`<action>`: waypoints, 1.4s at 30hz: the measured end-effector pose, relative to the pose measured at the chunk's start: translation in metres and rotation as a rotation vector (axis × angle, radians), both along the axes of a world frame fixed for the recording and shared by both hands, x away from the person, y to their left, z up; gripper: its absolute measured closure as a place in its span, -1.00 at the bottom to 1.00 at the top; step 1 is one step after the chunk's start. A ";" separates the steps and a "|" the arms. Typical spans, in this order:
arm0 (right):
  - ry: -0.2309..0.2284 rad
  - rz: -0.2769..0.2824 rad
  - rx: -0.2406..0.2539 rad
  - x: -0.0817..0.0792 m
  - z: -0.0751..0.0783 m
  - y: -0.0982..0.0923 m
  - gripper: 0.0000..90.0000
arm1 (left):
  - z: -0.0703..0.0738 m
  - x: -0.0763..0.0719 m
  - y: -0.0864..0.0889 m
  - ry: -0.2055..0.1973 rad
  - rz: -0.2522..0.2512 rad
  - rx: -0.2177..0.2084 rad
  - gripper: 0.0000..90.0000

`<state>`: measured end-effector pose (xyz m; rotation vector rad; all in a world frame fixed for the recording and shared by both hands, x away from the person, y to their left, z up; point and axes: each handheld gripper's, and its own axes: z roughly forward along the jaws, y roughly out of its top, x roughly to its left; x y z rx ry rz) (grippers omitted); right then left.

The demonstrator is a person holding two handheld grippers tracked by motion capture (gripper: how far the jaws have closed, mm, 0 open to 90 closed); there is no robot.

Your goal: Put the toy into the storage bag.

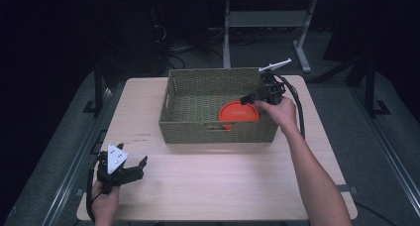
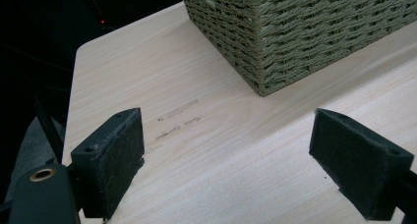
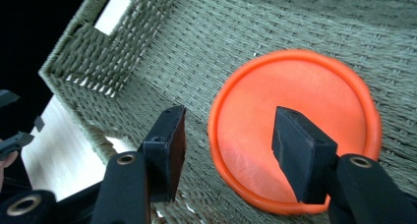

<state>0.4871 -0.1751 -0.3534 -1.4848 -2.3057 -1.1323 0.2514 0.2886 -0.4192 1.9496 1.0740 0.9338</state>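
At the near left corner of the bench (image 1: 213,186) the left gripper (image 1: 130,170) is held low in a hand (image 1: 105,201), its grey plate on top and its cable trailing down. In the left gripper view its jaws are seen spread wide apart, with only bare wood between the pads (image 2: 114,160); nothing is gripped. Faint pencil-like marks (image 2: 178,120) are seen on the wood just beyond them, and a corner of the basket (image 2: 295,32) is seen farther off.

Past the middle of the bench the woven basket (image 1: 218,129) is set, long side toward the person, with a handle slot cut in its near wall. An orange lid (image 1: 238,112) is seen lying flat on the basket floor, toward the right end and close to the near wall.

The right forearm is stretched from the bottom right across the bench to the basket's right end, where the right gripper (image 1: 247,99) is held over the rim and pointed down into the basket. In the right gripper view its jaws are seen parted, one pad (image 3: 173,150) over the weave just beside the lid's edge and the other over the lid (image 3: 314,91) itself. The lid's rim is straddled loosely; the pads are not pressed on it, and the lid is left resting on the weave.
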 end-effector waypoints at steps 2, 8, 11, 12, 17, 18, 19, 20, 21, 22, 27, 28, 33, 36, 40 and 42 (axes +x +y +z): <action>-0.002 -0.004 0.012 -0.002 0.003 -0.001 -0.04 | 0.000 0.000 0.000 -0.002 -0.002 0.003 -0.71; -0.023 0.011 0.044 -0.011 0.009 -0.003 -0.10 | 0.000 0.000 0.000 -0.003 -0.002 0.002 -0.71; -0.031 0.023 0.050 -0.015 0.011 -0.005 -0.13 | 0.000 -0.001 -0.001 -0.003 -0.004 0.006 -0.71; -0.028 0.024 0.058 -0.017 0.011 -0.005 -0.14 | 0.000 -0.001 -0.001 -0.003 -0.004 0.004 -0.71; -0.047 0.042 0.062 -0.023 0.016 -0.010 -0.16 | -0.001 0.000 -0.001 -0.001 -0.006 0.007 -0.71; -0.044 0.049 0.064 -0.026 0.018 -0.012 -0.18 | -0.001 0.000 -0.001 -0.002 -0.006 0.006 -0.71; -0.049 0.052 0.061 -0.028 0.019 -0.013 -0.18 | -0.001 0.000 -0.001 -0.002 -0.006 0.006 -0.71; -0.049 0.052 0.061 -0.028 0.019 -0.013 -0.18 | -0.001 0.000 -0.001 -0.002 -0.006 0.006 -0.71; -0.059 0.055 0.064 -0.031 0.022 -0.015 -0.18 | 0.000 0.000 -0.001 0.001 -0.006 0.009 -0.71; -0.059 0.055 0.064 -0.031 0.022 -0.015 -0.18 | 0.000 0.000 -0.001 0.001 -0.006 0.009 -0.71; -0.076 0.070 0.076 -0.040 0.026 -0.019 -0.20 | 0.000 0.000 -0.001 0.000 -0.005 0.009 -0.71; -0.083 0.072 0.079 -0.044 0.027 -0.021 -0.21 | 0.000 0.000 -0.001 0.000 -0.005 0.009 -0.71; -0.089 0.076 0.085 -0.050 0.029 -0.026 -0.25 | 0.000 0.000 -0.001 -0.001 -0.004 0.010 -0.71; -0.086 0.080 0.087 -0.054 0.028 -0.030 -0.26 | 0.000 0.000 -0.001 0.000 -0.002 0.009 -0.71; -0.081 0.083 0.093 -0.057 0.028 -0.033 -0.27 | 0.000 0.000 -0.001 -0.004 -0.001 0.008 -0.71; -0.082 0.087 0.095 -0.059 0.029 -0.035 -0.27 | 0.000 0.000 -0.001 0.001 -0.002 0.011 -0.71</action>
